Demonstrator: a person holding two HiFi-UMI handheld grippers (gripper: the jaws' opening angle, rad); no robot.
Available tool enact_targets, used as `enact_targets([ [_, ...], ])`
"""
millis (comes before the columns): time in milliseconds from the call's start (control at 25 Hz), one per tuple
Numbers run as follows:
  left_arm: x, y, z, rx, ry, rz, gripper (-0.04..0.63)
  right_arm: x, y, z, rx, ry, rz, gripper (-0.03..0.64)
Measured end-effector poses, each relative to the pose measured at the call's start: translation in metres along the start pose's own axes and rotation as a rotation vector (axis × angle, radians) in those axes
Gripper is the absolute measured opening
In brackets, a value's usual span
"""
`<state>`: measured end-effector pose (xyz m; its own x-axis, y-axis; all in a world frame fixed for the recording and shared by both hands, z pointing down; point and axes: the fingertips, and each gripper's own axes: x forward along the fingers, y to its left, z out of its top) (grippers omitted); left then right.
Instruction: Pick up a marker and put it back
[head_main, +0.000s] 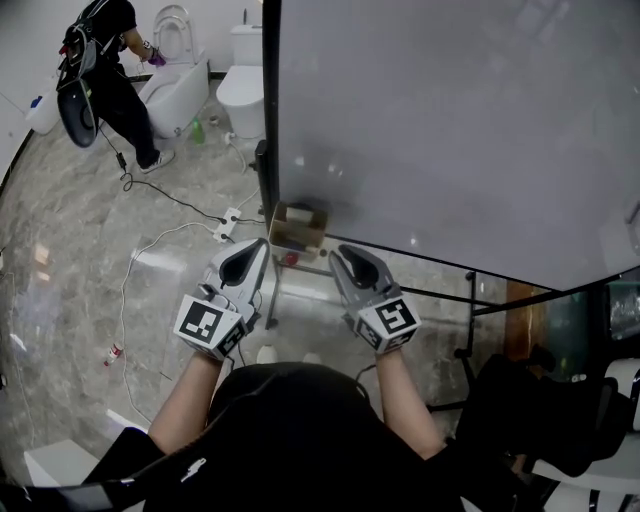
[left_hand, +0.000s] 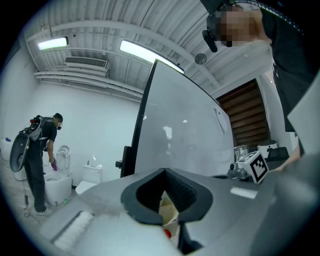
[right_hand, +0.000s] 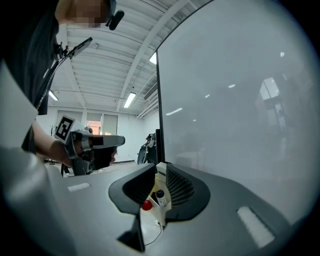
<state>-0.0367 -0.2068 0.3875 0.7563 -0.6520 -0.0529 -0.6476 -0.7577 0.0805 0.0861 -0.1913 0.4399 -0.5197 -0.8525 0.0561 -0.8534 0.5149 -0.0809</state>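
A small cardboard box (head_main: 297, 228) hangs at the lower left corner of the whiteboard (head_main: 450, 130). Markers stand in it: a red cap (right_hand: 146, 205) and a dark-capped marker (right_hand: 160, 196) show in the right gripper view. My right gripper (head_main: 337, 252) is just short of the box, to its right. Its jaws (right_hand: 157, 192) are partly apart and the markers sit beyond them, not between the pads. My left gripper (head_main: 260, 245) hovers at the box's left with a narrow gap (left_hand: 167, 200). Through that gap the box (left_hand: 169, 212) and a red cap (left_hand: 166, 233) are visible.
The whiteboard's black stand (head_main: 440, 295) runs to the right below the board. A person in black (head_main: 105, 70) bends over toilets (head_main: 240, 85) at the far left. Cables and a power strip (head_main: 225, 225) lie on the marble floor. A dark chair (head_main: 540, 420) stands at the right.
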Motion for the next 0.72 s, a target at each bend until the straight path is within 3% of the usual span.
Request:
enact_targets([
  [160, 0.009, -0.008, -0.002, -0.005, 0.004, -0.035, 0.0, -0.013, 0.002, 0.019, 0.006, -0.044, -0.013, 0.04],
  [720, 0.028, -0.026, -0.007, -0.014, 0.007, -0.131, 0.001, -0.037, 0.005, 0.046, -0.001, -0.111, -0.067, 0.009],
])
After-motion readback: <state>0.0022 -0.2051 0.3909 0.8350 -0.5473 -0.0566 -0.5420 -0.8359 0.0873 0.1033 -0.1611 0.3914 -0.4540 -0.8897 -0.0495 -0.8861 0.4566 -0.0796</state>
